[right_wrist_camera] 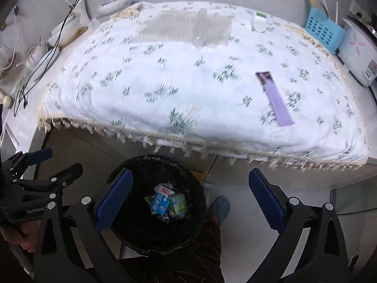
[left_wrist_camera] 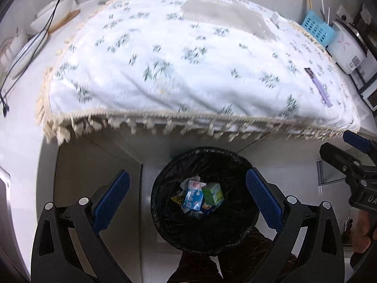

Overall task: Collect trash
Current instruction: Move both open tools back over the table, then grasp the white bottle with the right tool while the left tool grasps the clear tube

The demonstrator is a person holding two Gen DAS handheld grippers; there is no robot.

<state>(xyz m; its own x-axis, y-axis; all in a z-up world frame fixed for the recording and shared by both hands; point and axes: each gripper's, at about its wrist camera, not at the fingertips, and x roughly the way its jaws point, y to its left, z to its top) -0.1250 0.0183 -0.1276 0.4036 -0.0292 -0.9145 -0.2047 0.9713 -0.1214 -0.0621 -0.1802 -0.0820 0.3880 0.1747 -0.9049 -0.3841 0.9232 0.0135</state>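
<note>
A round bin with a black liner (left_wrist_camera: 165,214) (right_wrist_camera: 141,226) stands on the floor in front of the table. Inside lie a blue carton (left_wrist_camera: 194,198) (right_wrist_camera: 160,204), a green carton (left_wrist_camera: 213,194) (right_wrist_camera: 179,204) and some crumpled wrappers. My left gripper (left_wrist_camera: 188,200) (right_wrist_camera: 62,159) hangs open above the bin with nothing between its fingers. My right gripper (right_wrist_camera: 190,199) (left_wrist_camera: 337,142) is beside it, open and empty too. A flat purple wrapper (right_wrist_camera: 274,99) (left_wrist_camera: 319,87) lies on the flowered tablecloth (right_wrist_camera: 165,75) toward the right.
On the table's far right stand a blue basket (right_wrist_camera: 322,30) and a white rice cooker (right_wrist_camera: 358,54). Bowls (right_wrist_camera: 113,3) and black cables (right_wrist_camera: 54,42) crowd the left end. A small clear container (right_wrist_camera: 259,22) sits at the back. A person's slippered foot (right_wrist_camera: 220,206) is beside the bin.
</note>
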